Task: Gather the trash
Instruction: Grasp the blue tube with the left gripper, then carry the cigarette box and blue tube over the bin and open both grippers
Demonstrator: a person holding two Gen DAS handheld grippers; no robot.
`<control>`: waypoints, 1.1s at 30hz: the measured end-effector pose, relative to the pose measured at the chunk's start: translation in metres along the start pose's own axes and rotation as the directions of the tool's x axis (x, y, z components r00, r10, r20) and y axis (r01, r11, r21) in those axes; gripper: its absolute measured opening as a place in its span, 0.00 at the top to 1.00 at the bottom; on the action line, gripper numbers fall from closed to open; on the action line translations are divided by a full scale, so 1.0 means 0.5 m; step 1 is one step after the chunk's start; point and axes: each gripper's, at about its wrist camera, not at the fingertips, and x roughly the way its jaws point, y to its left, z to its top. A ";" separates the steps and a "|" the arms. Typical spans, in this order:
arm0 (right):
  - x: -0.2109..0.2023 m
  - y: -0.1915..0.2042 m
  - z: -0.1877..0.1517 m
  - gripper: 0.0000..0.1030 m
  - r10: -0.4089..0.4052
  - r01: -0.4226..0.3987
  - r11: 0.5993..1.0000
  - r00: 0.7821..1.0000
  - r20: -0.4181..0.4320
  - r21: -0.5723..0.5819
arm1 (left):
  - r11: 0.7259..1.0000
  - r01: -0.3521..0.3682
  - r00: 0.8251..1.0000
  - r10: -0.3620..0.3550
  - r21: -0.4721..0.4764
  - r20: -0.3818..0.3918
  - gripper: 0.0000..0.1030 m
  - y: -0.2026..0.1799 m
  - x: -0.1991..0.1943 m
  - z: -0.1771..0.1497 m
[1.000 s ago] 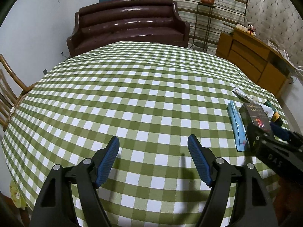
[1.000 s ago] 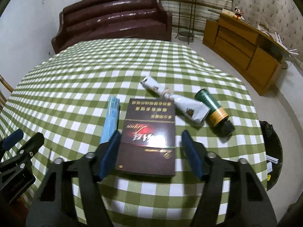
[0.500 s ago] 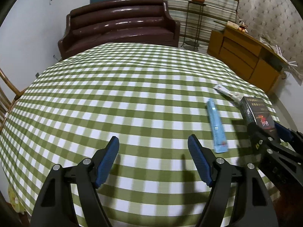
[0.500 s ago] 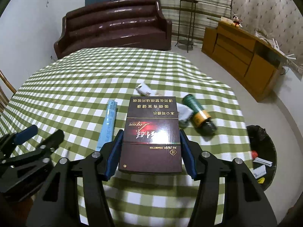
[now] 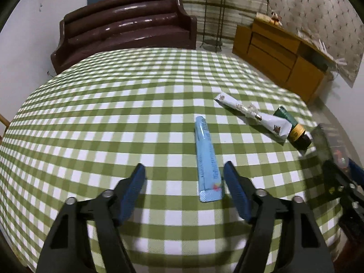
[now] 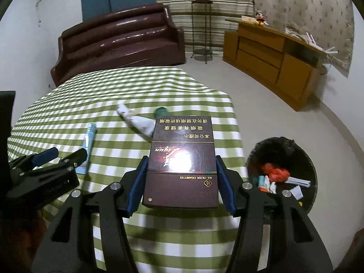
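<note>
cigarette carton [image 6: 180, 159], dark maroon, sits clamped between the right gripper [image 6: 180, 177] jaws, lifted off the checked surface [image 6: 113, 95] beside the black bin [image 6: 311, 168] on the floor. left gripper [image 5: 184, 188] jaws have just been closing, not yet pressing the blue wrapper [image 5: 207, 159] lying between them. risk: releasing the carton short of the bin drops it on the floor; the thin wrapper may slip.

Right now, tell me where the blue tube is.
The blue tube lies flat on the checked tablecloth, its near end between the open fingers of the left gripper, close to the right finger. The white wrapper lies to its right.
</note>
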 end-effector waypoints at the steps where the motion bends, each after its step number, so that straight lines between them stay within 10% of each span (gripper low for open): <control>1: 0.001 -0.009 -0.001 0.47 -0.001 0.001 1.000 1.000 0.000 0.006 | 1.000 0.001 1.000 -0.001 0.003 -0.008 0.39 -0.002 0.004 0.003; 13: 0.002 -0.050 -0.013 0.47 0.006 -0.006 0.999 1.000 0.002 0.040 | 0.997 -0.023 1.000 0.023 0.070 -0.008 0.78 -0.020 0.011 0.009; 33: -0.039 -0.171 -0.016 0.47 -0.099 0.093 0.989 0.994 0.046 0.114 | 0.988 0.091 0.993 -0.100 0.123 0.070 0.81 -0.124 -0.068 -0.011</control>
